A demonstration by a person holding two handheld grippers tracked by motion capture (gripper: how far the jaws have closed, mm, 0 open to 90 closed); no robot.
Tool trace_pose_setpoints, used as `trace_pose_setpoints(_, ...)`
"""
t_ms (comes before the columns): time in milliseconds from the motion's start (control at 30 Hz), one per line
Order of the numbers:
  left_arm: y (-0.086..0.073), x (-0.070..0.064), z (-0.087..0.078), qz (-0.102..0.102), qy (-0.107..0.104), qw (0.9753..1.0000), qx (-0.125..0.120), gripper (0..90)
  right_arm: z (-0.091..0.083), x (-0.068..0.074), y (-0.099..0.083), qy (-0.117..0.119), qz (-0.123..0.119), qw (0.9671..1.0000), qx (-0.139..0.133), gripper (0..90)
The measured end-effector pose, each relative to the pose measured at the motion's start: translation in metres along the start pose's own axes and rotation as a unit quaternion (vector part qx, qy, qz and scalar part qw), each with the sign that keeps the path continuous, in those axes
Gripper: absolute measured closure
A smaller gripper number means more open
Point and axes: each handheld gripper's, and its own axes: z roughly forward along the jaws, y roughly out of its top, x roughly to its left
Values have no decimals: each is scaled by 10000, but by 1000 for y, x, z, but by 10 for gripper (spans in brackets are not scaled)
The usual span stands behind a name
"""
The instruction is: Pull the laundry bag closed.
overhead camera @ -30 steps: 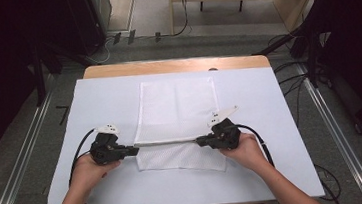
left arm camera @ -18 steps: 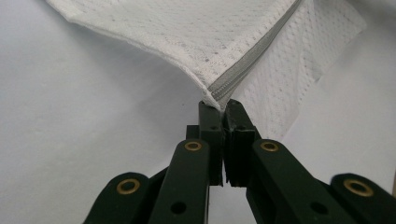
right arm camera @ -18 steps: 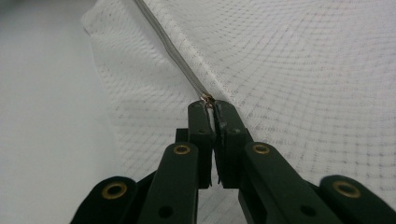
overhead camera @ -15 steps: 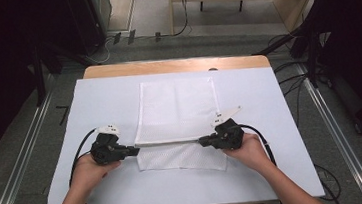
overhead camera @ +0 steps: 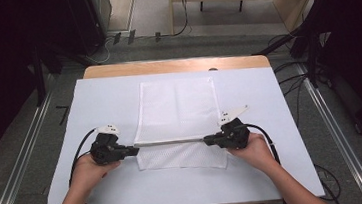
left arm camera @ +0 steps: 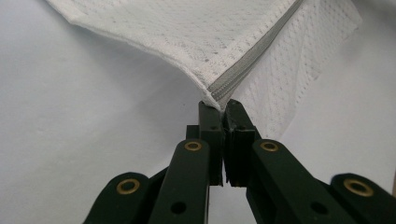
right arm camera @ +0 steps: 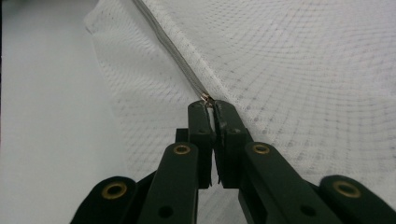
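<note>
A white mesh bag [overhead camera: 177, 110] with a grey zipper along its near edge lies on the white table cover [overhead camera: 270, 108]. My left gripper [overhead camera: 136, 150] is shut on the bag's left zipper corner [left arm camera: 219, 100]. My right gripper [overhead camera: 206, 141] is shut on the zipper's right end, where a small metal piece [right arm camera: 207, 98] shows at the jaw tips. The zipper [overhead camera: 170, 142] runs taut and slightly raised between the two grippers. A flap of mesh [overhead camera: 181, 156] lies flat on the table nearer to me.
A bare wooden strip [overhead camera: 175, 65] of the table shows at the far edge. Dark equipment, cables and metal rails stand on the floor to the left, right and beyond the table.
The right gripper has shifted slightly right and toward me, stretching the zipper edge a little more. The left gripper holds its place.
</note>
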Motion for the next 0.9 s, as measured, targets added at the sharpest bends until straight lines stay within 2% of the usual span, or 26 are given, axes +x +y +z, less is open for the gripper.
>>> trace_pose_setpoints(500,-1,0,-1,-38,-11,10000,-10,883,-8,-4,-6,-51,9,10000,10,882)
trace_pose_setpoints(900,-2,1,-1,-56,-32,10000,-23,883,-24,-13,-17,-194,181,9996,-21,882)
